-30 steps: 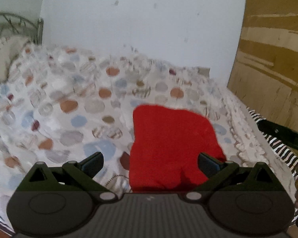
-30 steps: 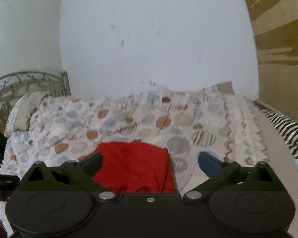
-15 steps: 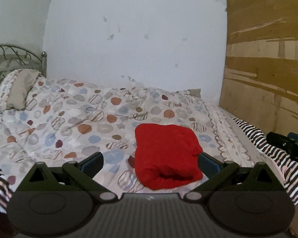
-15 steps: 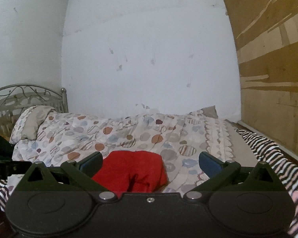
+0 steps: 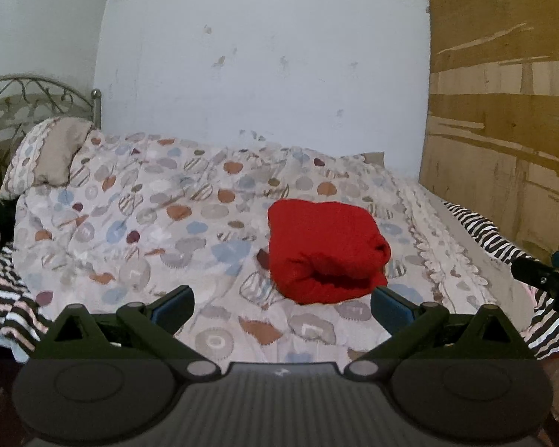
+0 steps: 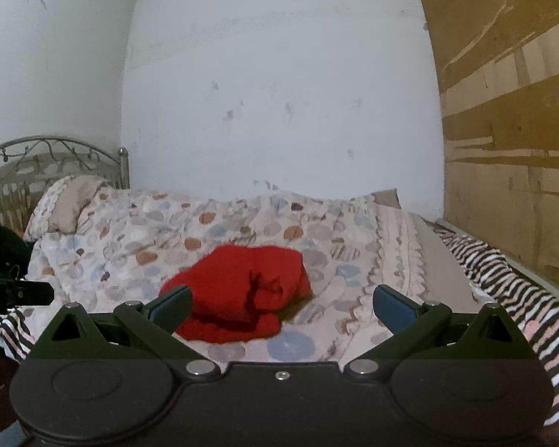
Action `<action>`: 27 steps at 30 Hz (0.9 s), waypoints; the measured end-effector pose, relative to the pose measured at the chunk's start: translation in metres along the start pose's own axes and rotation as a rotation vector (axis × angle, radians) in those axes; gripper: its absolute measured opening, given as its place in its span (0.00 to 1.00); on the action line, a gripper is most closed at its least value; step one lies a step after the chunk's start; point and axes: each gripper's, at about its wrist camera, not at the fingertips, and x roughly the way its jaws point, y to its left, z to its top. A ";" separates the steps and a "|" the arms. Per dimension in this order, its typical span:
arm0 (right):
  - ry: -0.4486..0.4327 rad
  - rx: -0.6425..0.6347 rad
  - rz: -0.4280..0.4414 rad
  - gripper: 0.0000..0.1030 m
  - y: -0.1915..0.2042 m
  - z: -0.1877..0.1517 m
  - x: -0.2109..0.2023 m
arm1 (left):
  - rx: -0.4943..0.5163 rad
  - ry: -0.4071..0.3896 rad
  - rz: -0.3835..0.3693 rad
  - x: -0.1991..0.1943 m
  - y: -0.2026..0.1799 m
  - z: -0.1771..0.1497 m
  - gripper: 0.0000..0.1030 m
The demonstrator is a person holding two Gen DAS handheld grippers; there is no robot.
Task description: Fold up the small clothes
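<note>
A red garment (image 5: pixel 326 251) lies folded in a compact bundle on the spotted quilt (image 5: pixel 149 223) of a bed. It also shows in the right wrist view (image 6: pixel 242 290). My left gripper (image 5: pixel 281 307) is open and empty, held back from the bundle near the bed's front edge. My right gripper (image 6: pixel 281 307) is open and empty too, just short of the bundle. The right gripper's tip shows at the right edge of the left wrist view (image 5: pixel 544 279).
A pillow (image 5: pixel 52 152) lies at the far left by a metal headboard (image 5: pixel 29 97). A striped sheet (image 6: pixel 503 279) runs along the bed's right side below a brown board wall (image 5: pixel 503 111). A white wall stands behind the bed.
Both grippers have drawn back from the red bundle and away from the bed, so it looks smaller and more of the bed shows. Both stay open.
</note>
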 end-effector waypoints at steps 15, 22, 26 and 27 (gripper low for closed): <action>0.020 0.003 -0.007 1.00 -0.002 -0.001 0.009 | -0.002 0.034 0.005 0.008 -0.001 -0.005 1.00; 0.023 -0.001 -0.011 1.00 -0.001 -0.001 0.011 | -0.009 0.046 0.008 0.012 0.001 -0.007 1.00; 0.027 0.000 -0.010 1.00 -0.001 -0.002 0.012 | -0.012 0.050 0.008 0.013 0.001 -0.007 1.00; 0.027 -0.001 -0.009 1.00 0.000 -0.002 0.012 | -0.012 0.051 0.007 0.013 0.001 -0.007 1.00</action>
